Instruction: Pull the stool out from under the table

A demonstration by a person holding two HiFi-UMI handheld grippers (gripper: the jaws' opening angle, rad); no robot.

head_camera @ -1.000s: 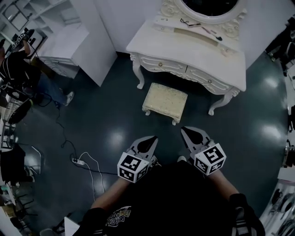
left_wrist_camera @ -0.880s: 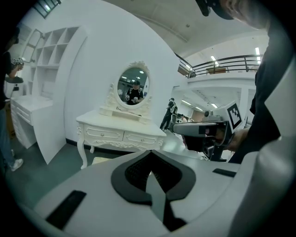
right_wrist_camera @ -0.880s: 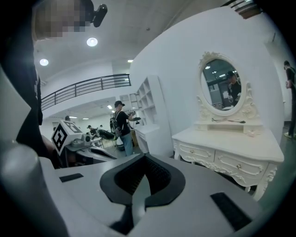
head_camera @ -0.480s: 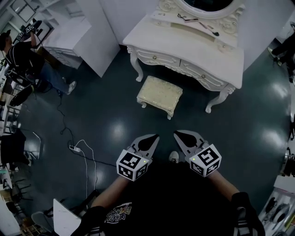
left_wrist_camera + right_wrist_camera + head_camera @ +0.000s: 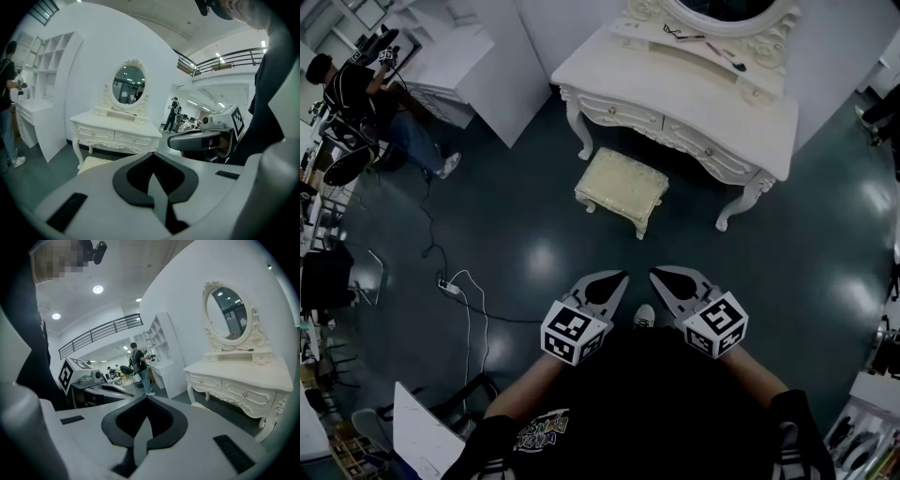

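Observation:
A cream cushioned stool [image 5: 621, 187] stands on the dark floor just in front of the white dressing table [image 5: 694, 94], clear of its top. The stool's edge shows low in the left gripper view [image 5: 96, 162]. My left gripper [image 5: 614, 278] and right gripper [image 5: 656, 276] are held close to my body, well short of the stool, tips pointing toward it. Both are shut with nothing between the jaws. In the left gripper view my left gripper [image 5: 153, 177] faces the table [image 5: 117, 129]; the right gripper [image 5: 146, 419] sees the table [image 5: 243, 376] at its right.
A white shelf unit [image 5: 478, 66] stands left of the table. A person [image 5: 366, 103] stands at the far left. A power strip with cables [image 5: 450, 281] lies on the floor to my left. An oval mirror [image 5: 727, 11] tops the table.
The view has shifted slightly; the stool and table sit a little farther from me. Both grippers stay shut and have drawn a bit closer together.

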